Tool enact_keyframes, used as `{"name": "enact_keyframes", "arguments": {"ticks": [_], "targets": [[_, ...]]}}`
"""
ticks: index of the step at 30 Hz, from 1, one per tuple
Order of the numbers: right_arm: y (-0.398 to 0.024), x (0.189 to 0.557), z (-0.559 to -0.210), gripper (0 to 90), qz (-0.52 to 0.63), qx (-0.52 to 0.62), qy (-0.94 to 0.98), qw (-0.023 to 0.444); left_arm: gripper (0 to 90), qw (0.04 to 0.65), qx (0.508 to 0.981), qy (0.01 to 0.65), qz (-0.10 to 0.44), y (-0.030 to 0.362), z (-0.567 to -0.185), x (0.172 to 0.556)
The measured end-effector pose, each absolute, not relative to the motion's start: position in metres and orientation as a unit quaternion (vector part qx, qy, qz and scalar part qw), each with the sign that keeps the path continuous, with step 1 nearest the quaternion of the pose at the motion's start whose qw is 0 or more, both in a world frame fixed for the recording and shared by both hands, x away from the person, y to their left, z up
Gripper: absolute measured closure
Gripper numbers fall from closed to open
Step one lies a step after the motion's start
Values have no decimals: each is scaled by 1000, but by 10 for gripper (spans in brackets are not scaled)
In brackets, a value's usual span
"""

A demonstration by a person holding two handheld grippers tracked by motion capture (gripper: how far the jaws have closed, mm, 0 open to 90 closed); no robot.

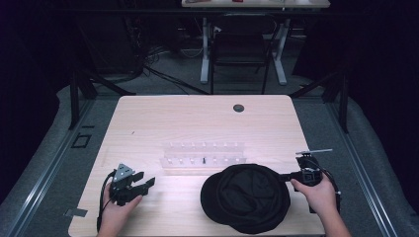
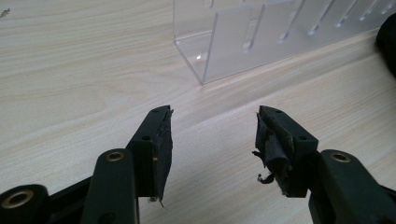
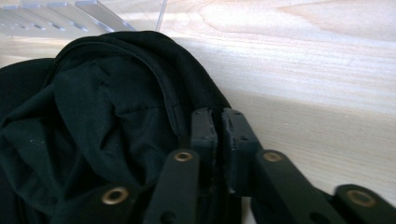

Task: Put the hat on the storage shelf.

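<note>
Black cap (image 1: 245, 197) lies before the clear rack (image 1: 203, 153), right tool (image 1: 285, 176) clamped on its rim, left tool (image 1: 146, 181) apart.

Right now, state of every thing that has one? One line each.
left gripper: jaws open, holding nothing, low over the table.
right gripper: jaws shut, pinching the rim of the black cap.
black cap: lying opening-up, crumpled lining showing.
clear acrylic rack: upright on the table, one small dark piece in a slot.
</note>
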State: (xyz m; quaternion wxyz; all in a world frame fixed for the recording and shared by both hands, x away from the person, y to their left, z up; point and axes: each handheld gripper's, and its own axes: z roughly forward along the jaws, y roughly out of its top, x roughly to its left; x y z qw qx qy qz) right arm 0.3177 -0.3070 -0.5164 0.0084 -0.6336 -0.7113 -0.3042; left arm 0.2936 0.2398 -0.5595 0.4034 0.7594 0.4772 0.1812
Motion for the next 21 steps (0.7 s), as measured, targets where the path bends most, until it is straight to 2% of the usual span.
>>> {"name": "enact_keyframes", "arguments": {"ticks": [10,13,18,21], "targets": [[-326,302,-508,875,-289,-646,-707,18,461,402,760,478,181,241,-560,294],[-328,301,-511,850,-293,-652,-697,59,461,403,758,479,181,239,-561,294],[-330,303,-510,765,-253,-651,-710,88,461,402,761,475,182,237,-561,294],[-329,307,-510,760,-224,-643,-725,104,461,403,760,476,182,236,-561,294]]}}
